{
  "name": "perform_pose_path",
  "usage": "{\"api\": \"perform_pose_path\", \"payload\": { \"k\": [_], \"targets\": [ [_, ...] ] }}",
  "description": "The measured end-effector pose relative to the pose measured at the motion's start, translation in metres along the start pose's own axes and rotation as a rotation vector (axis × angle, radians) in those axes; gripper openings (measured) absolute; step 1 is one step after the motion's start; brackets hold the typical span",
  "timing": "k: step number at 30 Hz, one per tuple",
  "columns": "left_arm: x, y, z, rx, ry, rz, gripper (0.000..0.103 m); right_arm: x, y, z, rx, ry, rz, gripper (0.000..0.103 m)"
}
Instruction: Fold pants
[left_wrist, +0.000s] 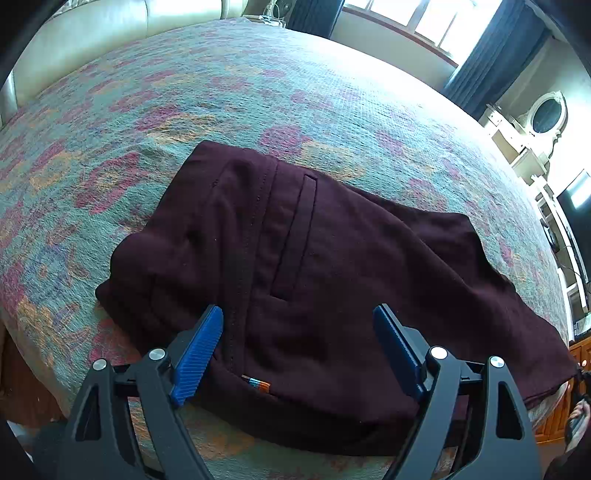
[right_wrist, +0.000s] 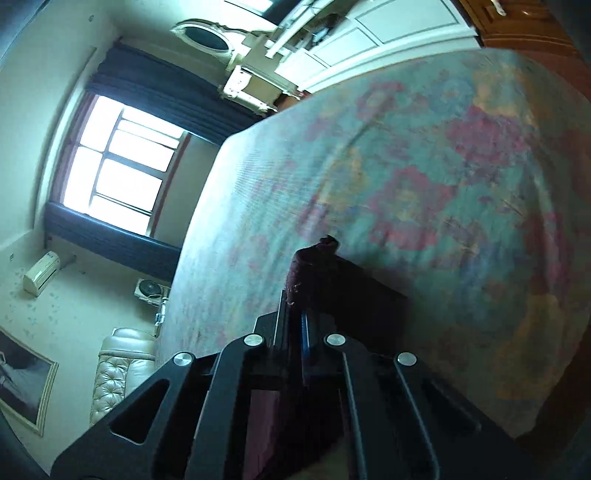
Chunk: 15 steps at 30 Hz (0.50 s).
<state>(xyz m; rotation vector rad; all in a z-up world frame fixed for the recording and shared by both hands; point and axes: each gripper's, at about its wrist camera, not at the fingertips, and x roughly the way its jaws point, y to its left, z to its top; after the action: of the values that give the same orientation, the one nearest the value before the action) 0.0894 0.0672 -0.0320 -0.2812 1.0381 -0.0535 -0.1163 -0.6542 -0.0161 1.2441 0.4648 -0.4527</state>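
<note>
Dark maroon pants (left_wrist: 295, 266) lie partly folded on the flowered bedspread (left_wrist: 221, 92), waistband end to the left and legs running off to the right. My left gripper (left_wrist: 299, 325) is open, its blue pads (left_wrist: 199, 354) hovering over the near edge of the pants, holding nothing. In the right wrist view my right gripper (right_wrist: 299, 295) is shut on a bunched end of the pants (right_wrist: 314, 266), lifted above the bedspread (right_wrist: 406, 166), with the view tilted sideways.
The bed's near edge runs along the bottom in the left wrist view. A cream padded headboard (left_wrist: 92, 33) is at the far left, a window with dark curtains (left_wrist: 495, 59) at the far right, and white furniture with an oval mirror (left_wrist: 546, 114) beyond the bed.
</note>
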Motion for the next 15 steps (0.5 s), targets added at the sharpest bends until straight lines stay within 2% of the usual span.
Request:
{"api": "perform_pose_path", "payload": {
  "k": [1, 3, 6, 9, 10, 11, 14, 15],
  "targets": [
    [0.0, 0.0, 0.0, 0.003, 0.0, 0.0, 0.082, 0.007, -0.013, -0.004, 0.016, 0.01, -0.012, 0.005],
    [0.0, 0.0, 0.0, 0.005, 0.001, 0.0, 0.082, 0.008, -0.032, -0.01, 0.07, 0.034, 0.018, 0.005],
    [-0.001, -0.001, 0.0, 0.006, 0.002, 0.003, 0.082, -0.007, -0.032, -0.005, 0.117, 0.034, 0.065, 0.007],
    [-0.001, -0.003, 0.0, 0.02, 0.004, 0.01, 0.082, -0.037, -0.012, 0.018, 0.035, -0.063, 0.039, 0.019],
    [-0.001, -0.003, 0.0, 0.025, 0.004, 0.011, 0.082, -0.042, -0.003, 0.028, -0.004, -0.077, 0.029, 0.032],
    [-0.001, -0.004, -0.001, 0.03, 0.003, 0.012, 0.082, -0.041, 0.003, 0.038, -0.035, -0.067, 0.026, 0.045],
    [-0.009, -0.005, -0.003, 0.048, -0.01, -0.012, 0.082, -0.01, 0.014, 0.06, -0.101, 0.064, 0.018, 0.049],
    [-0.012, -0.004, -0.003, 0.049, -0.015, -0.022, 0.082, 0.008, 0.018, 0.064, -0.122, 0.131, 0.0, 0.05]
  ]
}}
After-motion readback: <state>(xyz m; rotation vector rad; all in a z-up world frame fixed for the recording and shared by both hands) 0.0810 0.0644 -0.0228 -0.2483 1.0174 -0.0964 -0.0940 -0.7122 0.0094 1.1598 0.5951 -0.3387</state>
